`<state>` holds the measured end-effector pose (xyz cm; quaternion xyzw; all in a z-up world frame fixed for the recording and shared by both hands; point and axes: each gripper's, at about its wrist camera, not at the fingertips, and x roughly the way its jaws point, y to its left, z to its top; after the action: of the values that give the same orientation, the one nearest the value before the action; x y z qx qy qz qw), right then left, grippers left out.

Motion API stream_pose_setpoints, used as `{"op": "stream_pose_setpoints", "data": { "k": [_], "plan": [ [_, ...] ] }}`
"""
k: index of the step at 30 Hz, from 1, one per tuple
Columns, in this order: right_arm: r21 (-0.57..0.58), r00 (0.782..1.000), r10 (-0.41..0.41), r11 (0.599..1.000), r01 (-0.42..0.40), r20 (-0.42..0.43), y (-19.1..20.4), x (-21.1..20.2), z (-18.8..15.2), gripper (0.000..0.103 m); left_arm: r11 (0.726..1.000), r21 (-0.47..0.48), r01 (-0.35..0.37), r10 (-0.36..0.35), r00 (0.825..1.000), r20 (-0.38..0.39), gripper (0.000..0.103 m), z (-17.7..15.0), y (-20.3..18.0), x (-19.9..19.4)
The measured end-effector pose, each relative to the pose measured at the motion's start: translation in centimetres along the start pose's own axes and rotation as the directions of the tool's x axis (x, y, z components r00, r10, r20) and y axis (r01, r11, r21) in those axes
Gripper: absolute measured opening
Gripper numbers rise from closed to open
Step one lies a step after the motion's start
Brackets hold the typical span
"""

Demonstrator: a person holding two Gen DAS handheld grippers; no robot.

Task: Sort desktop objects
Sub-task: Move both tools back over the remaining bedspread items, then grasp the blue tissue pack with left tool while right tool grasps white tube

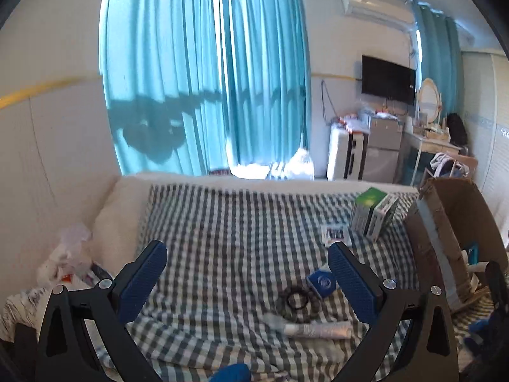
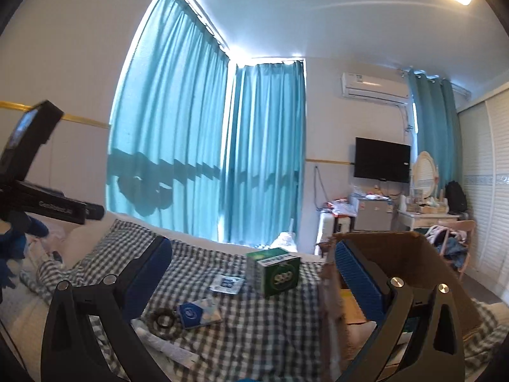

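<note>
- My left gripper (image 1: pixel 246 281) hangs above the checked bedsheet (image 1: pixel 222 238) with its blue pads spread wide and nothing between them.
- My right gripper (image 2: pixel 254 275) is likewise spread wide and empty, its right finger over the cardboard box (image 2: pixel 423 261).
- Nearest me on the sheet lies a white tube (image 1: pixel 315 330), on its side.
- Just behind it rest black hair rings (image 1: pixel 297 300), touching a small blue packet (image 1: pixel 321 283).
- Further back a flat white-and-blue sachet (image 1: pixel 334 233) lies just beside the green box (image 1: pixel 373 213), which stands upright.
- The cardboard box stands open at the bed's right edge, with some items inside that I cannot make out.
- Beyond the bed hang teal curtains (image 1: pixel 203 79).
</note>
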<state>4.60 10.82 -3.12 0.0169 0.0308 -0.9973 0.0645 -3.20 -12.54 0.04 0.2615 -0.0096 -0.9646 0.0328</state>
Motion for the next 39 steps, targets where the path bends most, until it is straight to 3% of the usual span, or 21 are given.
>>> {"op": "stream_pose_setpoints", "data": {
  "k": [4, 7, 11, 17, 20, 22, 24, 27, 31, 34, 35, 36, 37, 39],
  "plan": [
    [0.027, 0.998, 0.029, 0.999, -0.028, -0.064, 1.1, 2.0, -1.7, 0.103, 0.996, -0.093, 0.007, -0.015, 0.997, -0.082, 0.103, -1.2, 1.3, 2.7],
    [-0.078, 0.988, 0.022, 0.996, -0.034, -0.156, 2.7, 3.7, -3.6, 0.103, 0.997, -0.071, 0.003, -0.012, 0.992, -0.123, 0.103, -2.3, 1.2, 4.4],
    [-0.236, 0.964, -0.002, 0.970, -0.063, -0.266, 5.1, 5.7, -6.8, 0.103, 0.996, -0.091, -0.027, 0.010, 0.983, -0.185, 0.103, -3.1, 1.7, 7.0],
    [-0.199, 0.916, 0.123, 0.957, -0.211, -0.381, 5.4, 8.1, -10.3, 0.102, 0.998, -0.058, -0.006, -0.005, 0.979, -0.203, 0.103, -4.1, 1.1, 9.3],
    [-0.216, 0.892, 0.148, 0.941, -0.260, -0.427, 6.0, 9.2, -12.0, 0.095, 1.000, 0.011, 0.016, -0.014, 0.977, -0.212, 0.103, -4.2, -0.2, 10.6],
    [-0.214, 0.863, 0.167, 0.930, -0.298, -0.477, 6.2, 10.4, -13.3, 0.068, 0.998, 0.047, 0.029, -0.018, 0.977, -0.213, 0.103, -4.0, -1.1, 11.3],
    [-0.183, 0.828, 0.207, 0.921, -0.345, -0.520, 6.3, 11.4, -14.1, 0.051, 0.995, 0.067, 0.071, -0.054, 0.974, -0.220, 0.103, -3.8, -2.0, 12.0],
    [-0.206, 0.802, 0.242, 0.889, -0.408, -0.546, 7.4, 12.1, -15.2, 0.051, 0.986, 0.095, 0.138, -0.113, 0.966, -0.233, 0.103, -3.7, -3.5, 13.0],
    [-0.247, 0.767, 0.257, 0.846, -0.473, -0.587, 8.9, 12.8, -17.0, 0.052, 0.972, 0.159, 0.175, -0.130, 0.956, -0.262, 0.103, -4.0, -5.3, 14.8],
    [-0.267, 0.767, 0.239, 0.841, -0.470, -0.595, 9.3, 13.4, -17.8, 0.051, 0.960, 0.155, 0.234, -0.180, 0.938, -0.297, 0.103, -4.3, -6.3, 16.4],
    [-0.259, 0.768, 0.244, 0.845, -0.468, -0.592, 9.1, 13.6, -17.9, 0.043, 0.957, 0.143, 0.253, -0.199, 0.930, -0.309, 0.103, -4.5, -6.5, 16.9],
    [-0.232, 0.757, 0.254, 0.851, -0.471, -0.603, 8.8, 13.8, -18.0, 0.011, 0.955, 0.134, 0.265, -0.212, 0.923, -0.320, 0.103, -4.7, -6.8, 17.3],
    [-0.209, 0.750, 0.253, 0.863, -0.461, -0.611, 8.4, 14.0, -18.1, 0.000, 0.953, 0.132, 0.272, -0.217, 0.918, -0.331, 0.103, -5.0, -7.1, 17.7],
    [-0.140, 0.742, 0.271, 0.887, -0.440, -0.613, 6.9, 14.3, -18.2, 0.000, 0.953, 0.152, 0.261, -0.196, 0.918, -0.345, 0.103, -5.5, -7.8, 18.4]
  ]
}}
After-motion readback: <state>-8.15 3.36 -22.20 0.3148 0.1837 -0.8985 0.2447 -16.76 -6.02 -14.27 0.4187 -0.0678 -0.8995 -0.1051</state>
